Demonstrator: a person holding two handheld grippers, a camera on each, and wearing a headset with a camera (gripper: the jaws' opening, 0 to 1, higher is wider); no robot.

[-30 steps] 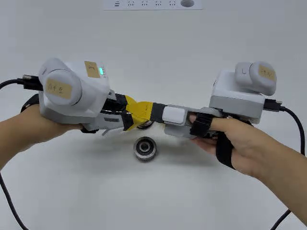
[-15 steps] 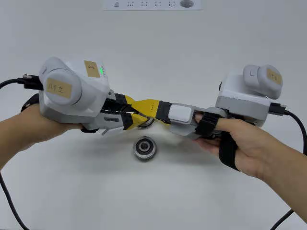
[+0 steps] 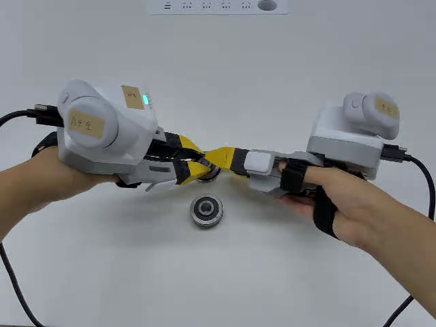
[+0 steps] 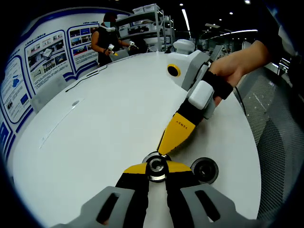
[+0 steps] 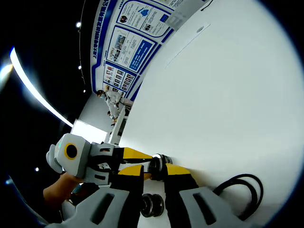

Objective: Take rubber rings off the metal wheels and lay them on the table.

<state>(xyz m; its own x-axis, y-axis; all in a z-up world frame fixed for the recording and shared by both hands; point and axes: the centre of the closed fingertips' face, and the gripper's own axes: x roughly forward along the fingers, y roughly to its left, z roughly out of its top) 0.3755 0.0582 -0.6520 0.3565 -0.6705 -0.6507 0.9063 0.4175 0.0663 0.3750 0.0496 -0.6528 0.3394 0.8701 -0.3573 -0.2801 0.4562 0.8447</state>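
Observation:
A small metal wheel (image 4: 156,169) with a dark rubber ring hangs above the table, and both grippers meet on it. My left gripper (image 4: 156,166) is shut on this wheel from the left, its yellow tips on either side. My right gripper (image 5: 156,170) comes in from the right and is shut on the same wheel (image 5: 157,165) at its rim. From the head view the left gripper (image 3: 197,169) and right gripper (image 3: 216,159) cross tips over the held wheel (image 3: 208,172). A second wheel (image 3: 206,211) with its black ring lies on the table just below.
The white table (image 3: 218,75) stretches away on all sides. A black cable (image 5: 239,186) loops beside my right gripper. The loose wheel (image 4: 204,170) lies close under the jaws. A white strip (image 3: 218,6) lies along the far edge.
My right gripper has drawn a little to the right and tilted, its tips staying at the held wheel. The left gripper and the wheel on the table have stayed put.

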